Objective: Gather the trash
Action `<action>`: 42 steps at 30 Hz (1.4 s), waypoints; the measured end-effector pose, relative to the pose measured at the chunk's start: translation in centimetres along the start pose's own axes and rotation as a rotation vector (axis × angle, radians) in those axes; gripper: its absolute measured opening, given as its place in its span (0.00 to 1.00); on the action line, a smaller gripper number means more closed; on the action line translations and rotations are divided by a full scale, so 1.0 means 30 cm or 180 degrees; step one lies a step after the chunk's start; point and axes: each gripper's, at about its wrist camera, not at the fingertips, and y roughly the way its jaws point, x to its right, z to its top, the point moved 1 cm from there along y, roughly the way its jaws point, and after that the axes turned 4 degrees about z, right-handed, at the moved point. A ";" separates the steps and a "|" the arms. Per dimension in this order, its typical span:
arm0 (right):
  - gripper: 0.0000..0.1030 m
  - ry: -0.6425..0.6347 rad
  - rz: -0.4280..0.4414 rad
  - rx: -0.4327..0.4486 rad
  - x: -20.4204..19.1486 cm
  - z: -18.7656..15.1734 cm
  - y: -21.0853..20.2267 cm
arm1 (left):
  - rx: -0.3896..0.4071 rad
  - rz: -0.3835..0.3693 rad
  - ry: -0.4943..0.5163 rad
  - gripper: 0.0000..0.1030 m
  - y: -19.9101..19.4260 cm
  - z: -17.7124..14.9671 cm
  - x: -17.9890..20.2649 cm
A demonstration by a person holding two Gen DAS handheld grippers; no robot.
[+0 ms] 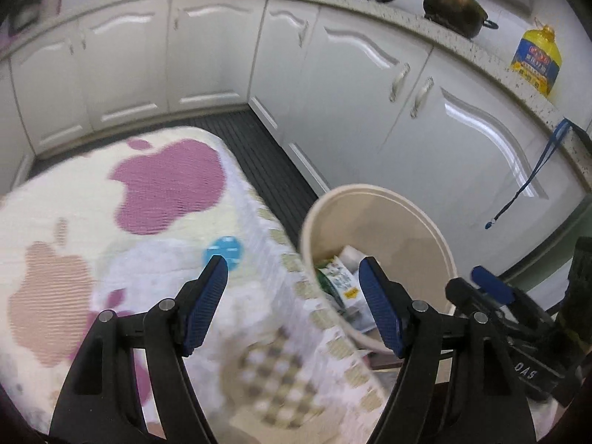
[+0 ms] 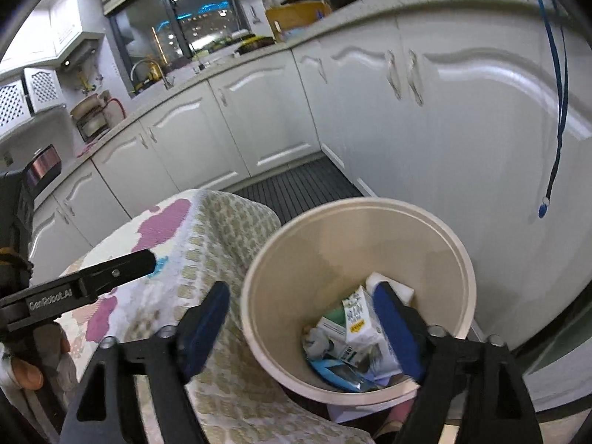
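Landmark: cream waste bin (image 2: 355, 244), round, open-topped, standing on the dark slatted floor mat (image 2: 303, 181).

- White kitchen cabinets (image 1: 370, 85): behind the bin, running on round the corner; speckled worktop above.
- Table, under a cloth (image 1: 122, 222) printed with purple and pink apple shapes: just left of the bin, its hanging edge close against the bin's wall.
- Dark lidded pot (image 1: 457, 9) and yellow oil bottle (image 1: 536, 59): on the worktop above and behind the bin.
- Blue lanyard (image 2: 555, 111): hanging down a cabinet door to the right of the bin.
- Trash (image 2: 355, 333): inside the bin at the bottom; a white milk carton, a white block, blue and crumpled wrappers.
- Left gripper (image 1: 296, 296): poised over the table edge left of the bin; jaws wide apart, nothing between them.
- Right gripper (image 2: 307, 318): above the bin's near rim; jaws spread wide, empty, right pad over the trash.
- Blue round spot (image 1: 224, 251): on the cloth, left of the bin.
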 end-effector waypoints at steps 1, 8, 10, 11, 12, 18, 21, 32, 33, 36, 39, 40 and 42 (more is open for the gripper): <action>0.85 -0.0004 0.0003 0.0028 -0.008 -0.003 -0.005 | 0.0050 0.0040 0.0003 0.71 -0.024 -0.006 -0.012; 0.87 -0.0057 -0.0023 0.0176 -0.079 -0.013 -0.044 | 0.0333 0.0075 -0.0025 0.71 -0.139 -0.044 -0.062; 0.88 -0.0089 -0.0041 0.0214 -0.100 -0.018 -0.056 | 0.0375 0.0075 -0.0011 0.71 -0.156 -0.050 -0.060; 0.89 -0.0100 -0.0052 0.0230 -0.109 -0.017 -0.062 | 0.0393 0.0083 -0.0017 0.71 -0.164 -0.056 -0.061; 0.90 -0.0118 -0.0066 0.0249 -0.120 -0.017 -0.069 | 0.0407 0.0088 -0.0024 0.71 -0.171 -0.059 -0.063; 0.91 -0.0236 -0.0127 0.0427 -0.173 -0.005 -0.118 | 0.0499 0.0124 -0.0065 0.78 -0.212 -0.074 -0.069; 0.91 -0.0265 -0.0136 0.0511 -0.192 0.000 -0.140 | 0.0560 0.0107 -0.0058 0.81 -0.239 -0.079 -0.066; 0.94 -0.0386 -0.0139 0.0742 -0.245 0.018 -0.207 | 0.0664 0.0082 -0.0024 0.81 -0.315 -0.087 -0.061; 0.94 -0.0395 -0.0138 0.0753 -0.252 0.019 -0.212 | 0.0679 0.0077 -0.0021 0.81 -0.323 -0.088 -0.062; 0.95 -0.0421 -0.0126 0.0780 -0.266 0.019 -0.227 | 0.0729 0.0081 -0.0014 0.81 -0.351 -0.093 -0.062; 0.95 -0.0446 -0.0127 0.0807 -0.279 0.023 -0.238 | 0.0773 0.0077 -0.0026 0.81 -0.376 -0.099 -0.065; 0.95 -0.0447 -0.0127 0.0816 -0.282 0.024 -0.242 | 0.0794 0.0094 -0.0026 0.81 -0.383 -0.100 -0.065; 0.95 -0.0452 -0.0134 0.0836 -0.289 0.027 -0.250 | 0.0839 0.0154 -0.0009 0.81 -0.398 -0.106 -0.064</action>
